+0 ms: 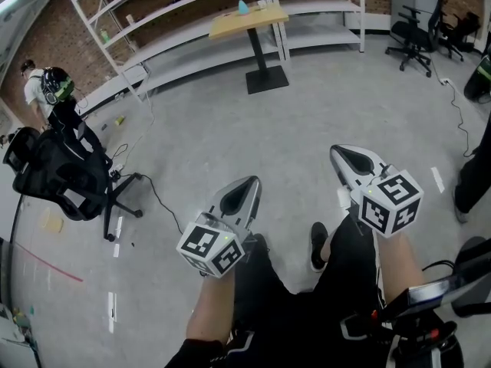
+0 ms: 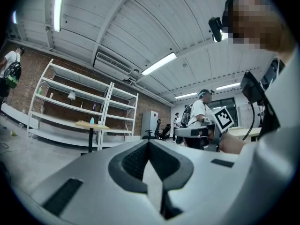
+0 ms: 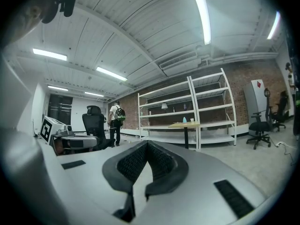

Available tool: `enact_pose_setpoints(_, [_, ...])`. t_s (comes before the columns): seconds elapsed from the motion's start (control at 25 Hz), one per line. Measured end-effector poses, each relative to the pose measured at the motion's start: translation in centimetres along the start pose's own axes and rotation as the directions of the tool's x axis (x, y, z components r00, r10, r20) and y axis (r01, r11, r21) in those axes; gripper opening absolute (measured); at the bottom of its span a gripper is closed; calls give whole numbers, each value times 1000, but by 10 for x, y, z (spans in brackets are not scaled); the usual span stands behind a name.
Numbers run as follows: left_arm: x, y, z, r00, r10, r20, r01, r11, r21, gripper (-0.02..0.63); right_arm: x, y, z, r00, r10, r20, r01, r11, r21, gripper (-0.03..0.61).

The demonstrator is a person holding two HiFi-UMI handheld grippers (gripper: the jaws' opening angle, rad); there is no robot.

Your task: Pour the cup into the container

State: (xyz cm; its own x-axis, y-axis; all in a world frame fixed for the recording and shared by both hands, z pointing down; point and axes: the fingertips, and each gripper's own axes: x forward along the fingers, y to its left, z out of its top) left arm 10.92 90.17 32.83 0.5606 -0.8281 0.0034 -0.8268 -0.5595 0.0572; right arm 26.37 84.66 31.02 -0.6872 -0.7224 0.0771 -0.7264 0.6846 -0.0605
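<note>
1. Surface: grey concrete floor (image 1: 322,106) with pale tape marks and a black cable trailing across it.
2. Room: brick wall (image 1: 46,29) behind long white shelving (image 1: 153,21). The gripper views show a ribbed white ceiling with strip lights.
3. Furniture: wooden-topped table (image 1: 230,27) on a black pedestal, standing just in front of the shelving. There is one black office chair (image 1: 65,179) at the left and more at the upper right.
4. Bystander: a person with a backpack (image 1: 38,83) stands at the left edge.
5. Task item: small pale cup (image 1: 261,4), upright on the far tabletop. It stands near a teal tapered object (image 1: 243,7) and well apart from both tools.
6. Left gripper (image 1: 247,186): held level above the wearer's legs, jaws pressed together with nothing between them.
7. Right gripper (image 1: 343,158): also level, jaws pressed together and empty.
8. Hard to make out: the cup is too small to show any contents. Whether the teal object is the container cannot be told. The small items on the shelves are unreadable. The wearer's legs are cut off at the lower edge of the head view.
</note>
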Motion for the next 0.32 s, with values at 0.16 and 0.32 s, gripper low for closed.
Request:
enact_pose_setpoints(0.16, [1, 3, -1, 1000, -2, 1, 2, 1000, -9, -2, 3, -1, 0, 1000, -1, -1, 1, 1000, 0, 2])
enact_pose_setpoints(0.32, [4, 1, 4, 1000, -9, 12, 9, 1000, -20, -2, 2, -3, 3, 1000, 2, 5, -2, 1000, -2, 2])
